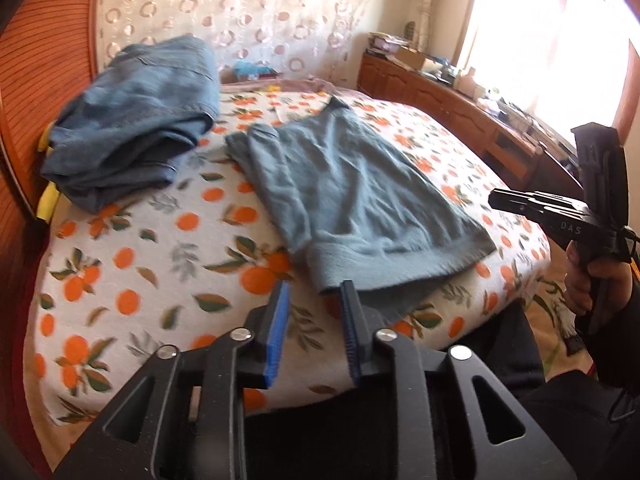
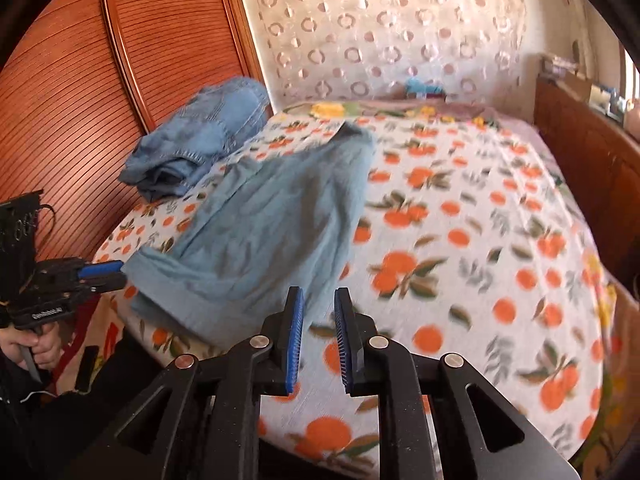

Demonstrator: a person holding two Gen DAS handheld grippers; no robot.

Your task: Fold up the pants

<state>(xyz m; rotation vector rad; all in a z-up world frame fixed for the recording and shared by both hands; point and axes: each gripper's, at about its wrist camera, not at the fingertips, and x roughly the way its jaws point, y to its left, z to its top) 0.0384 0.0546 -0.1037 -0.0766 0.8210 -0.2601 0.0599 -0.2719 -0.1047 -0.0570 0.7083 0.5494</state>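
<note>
The bed point(image 1: 168, 240) wears an orange-printed cover. A grey-blue pair of pants point(image 1: 352, 200) lies flat near its front edge; a folded denim pile point(image 1: 136, 120) sits well apart, apparently jeans, by the wooden wardrobe side.

My left gripper point(image 1: 314, 334) is a black frame with triangular cut-outs, round silver pivot screws and two fingers faced with ribbed blue pads point(image 1: 277, 332); my right gripper point(image 2: 319, 346) is built the same. From the side each one shows a black pistol-style handle with a thin black cable looping off it, and white lettering on the body (on the right one I can make out "DAS", on the left the print is too small to read). I wear dark sleeves point(image 1: 624, 344), black as far as they show.
</note>
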